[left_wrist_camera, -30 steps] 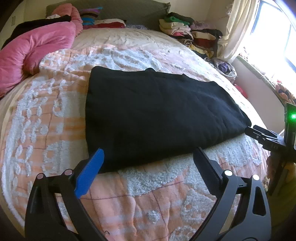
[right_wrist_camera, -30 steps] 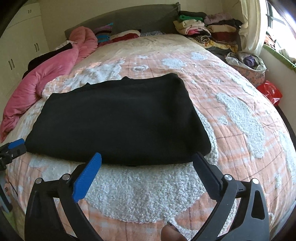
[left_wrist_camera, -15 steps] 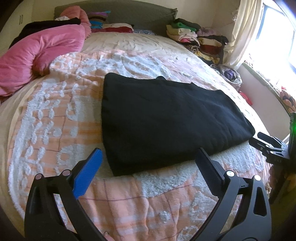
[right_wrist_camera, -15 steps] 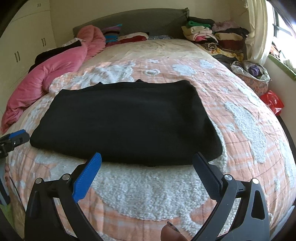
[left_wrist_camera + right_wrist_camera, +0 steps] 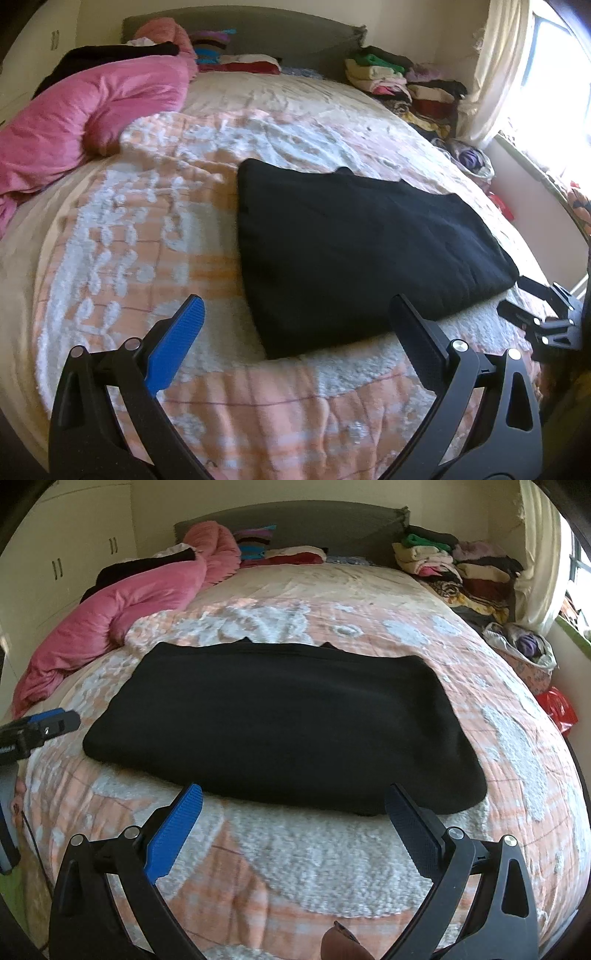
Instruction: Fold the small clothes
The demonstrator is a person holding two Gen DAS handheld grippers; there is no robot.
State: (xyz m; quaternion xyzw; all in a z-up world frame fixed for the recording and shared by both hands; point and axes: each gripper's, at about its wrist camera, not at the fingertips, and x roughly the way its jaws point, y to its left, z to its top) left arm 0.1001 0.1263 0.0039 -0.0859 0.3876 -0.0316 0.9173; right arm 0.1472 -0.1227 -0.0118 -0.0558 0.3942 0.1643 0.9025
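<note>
A black garment lies folded flat into a wide rectangle on the peach and white bedspread. My left gripper hovers open near the garment's near left corner, nothing between its fingers. My right gripper stands open just short of the garment's near edge, also empty. Each gripper shows in the other's view: the right one at the far right by the garment's right end, the left one at the far left.
A pink duvet is bunched at the bed's left. Stacks of folded clothes sit at the back right by the headboard. A basket of laundry and a red bag lie beside the bed at right.
Both grippers have drawn back and up from the garment, which now appears farther off. The left view has swung leftward. The garment itself has not moved.
</note>
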